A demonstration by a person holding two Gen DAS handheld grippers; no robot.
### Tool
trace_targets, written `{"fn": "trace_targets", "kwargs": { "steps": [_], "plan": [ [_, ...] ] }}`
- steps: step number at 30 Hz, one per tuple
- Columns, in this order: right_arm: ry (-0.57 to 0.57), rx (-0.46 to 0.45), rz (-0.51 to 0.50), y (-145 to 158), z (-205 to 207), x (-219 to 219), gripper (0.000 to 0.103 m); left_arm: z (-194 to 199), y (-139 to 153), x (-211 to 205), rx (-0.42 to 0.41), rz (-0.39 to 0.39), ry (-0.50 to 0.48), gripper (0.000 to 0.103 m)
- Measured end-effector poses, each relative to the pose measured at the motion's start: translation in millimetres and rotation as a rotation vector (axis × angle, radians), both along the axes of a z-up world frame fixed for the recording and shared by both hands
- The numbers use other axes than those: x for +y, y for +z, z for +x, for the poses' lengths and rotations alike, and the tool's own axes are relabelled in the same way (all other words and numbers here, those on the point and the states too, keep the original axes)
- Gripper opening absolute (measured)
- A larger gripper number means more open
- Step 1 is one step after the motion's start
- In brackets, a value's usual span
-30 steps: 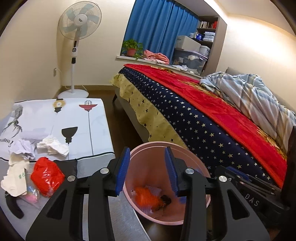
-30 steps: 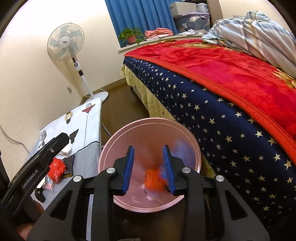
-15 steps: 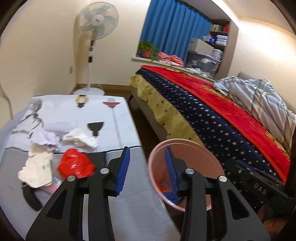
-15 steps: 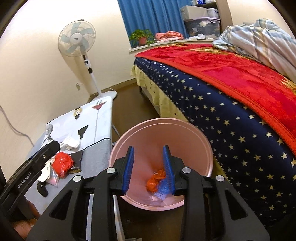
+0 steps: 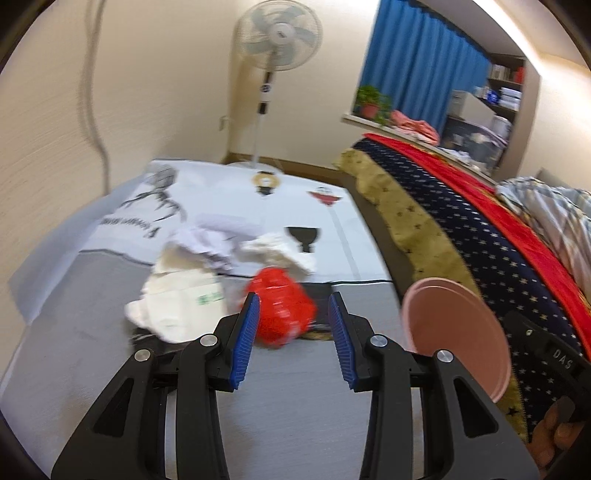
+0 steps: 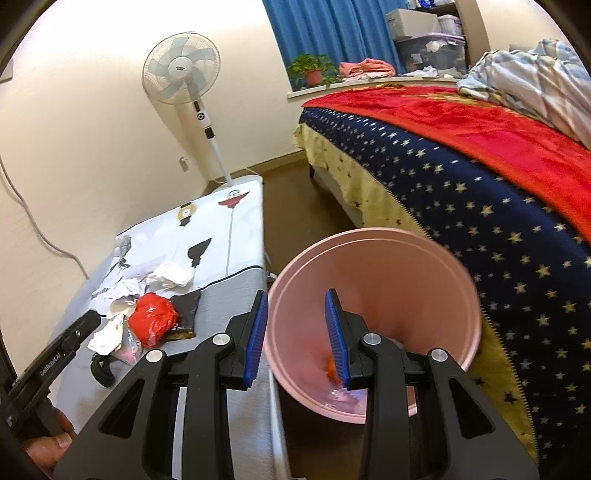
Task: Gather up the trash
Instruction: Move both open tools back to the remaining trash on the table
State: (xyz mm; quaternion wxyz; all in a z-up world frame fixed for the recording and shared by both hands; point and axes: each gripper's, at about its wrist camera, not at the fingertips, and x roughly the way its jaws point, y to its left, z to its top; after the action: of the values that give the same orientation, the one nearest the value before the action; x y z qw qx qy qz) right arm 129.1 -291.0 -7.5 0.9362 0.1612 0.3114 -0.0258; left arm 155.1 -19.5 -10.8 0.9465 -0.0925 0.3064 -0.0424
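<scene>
I read the step in hand as a reach for the next piece of trash. My left gripper (image 5: 291, 339) has its blue-padded fingers (image 5: 245, 341) parted with nothing between them, lined up on the crumpled red plastic bag (image 5: 282, 312) just ahead. To do it well I would come in low, straddle the bag's middle, and close only once both pads sit alongside it — it looks soft, so it should squash and hold, though loose film could slip. The crumpled white paper and wrappers (image 5: 181, 306) lie touching its left side, so I would keep the left finger off them to lift one item cleanly.

My right gripper (image 6: 295, 332) is also parted and empty, hovering at the near rim of the round pink plastic waste bin (image 6: 388, 258). Something orange already lies at the bin's bottom, partly hidden by a finger. The bin stands on the floor between the tabletop and the bed, right beside the tabletop's edge, so the carry should be short.

The tabletop (image 6: 221, 306) is grey near me, with a white printed cloth (image 5: 221, 199) over its far part; a black flat packet (image 6: 186, 306) lies against the red bag. Going left to right beyond: a cream wall with a hanging cable, a white standing fan (image 6: 184, 77), blue curtains (image 6: 328, 33) above a sill with a potted plant (image 6: 312, 72), then the bed (image 6: 461, 192) under a star-patterned navy and red blanket with a striped quilt bunched on top.
</scene>
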Motion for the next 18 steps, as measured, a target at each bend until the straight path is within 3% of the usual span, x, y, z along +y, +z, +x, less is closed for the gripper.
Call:
{"fn": "trace_targets", "kwargs": {
  "steps": [6, 8, 13, 18],
  "plan": [
    [0.058, -0.004, 0.030, -5.5, 12.0, 22.0, 0.033, -7.5, -11.2, 33.7, 0.018, 0.023, 0.150, 0.039],
    [0.077, -0.004, 0.038, -7.4, 16.1, 29.5, 0.033, -9.4, -13.8, 42.0, 0.023, 0.026, 0.180, 0.045],
    [0.137, 0.001, 0.049, -13.9, 28.2, 53.3, 0.032, -9.8, -25.1, 56.0, 0.074, 0.071, 0.265, 0.052],
    [0.180, 0.022, 0.057, -24.5, 40.4, 71.7, 0.031, -8.4, -39.6, 69.4, 0.136, 0.057, 0.323, 0.053]
  ]
}}
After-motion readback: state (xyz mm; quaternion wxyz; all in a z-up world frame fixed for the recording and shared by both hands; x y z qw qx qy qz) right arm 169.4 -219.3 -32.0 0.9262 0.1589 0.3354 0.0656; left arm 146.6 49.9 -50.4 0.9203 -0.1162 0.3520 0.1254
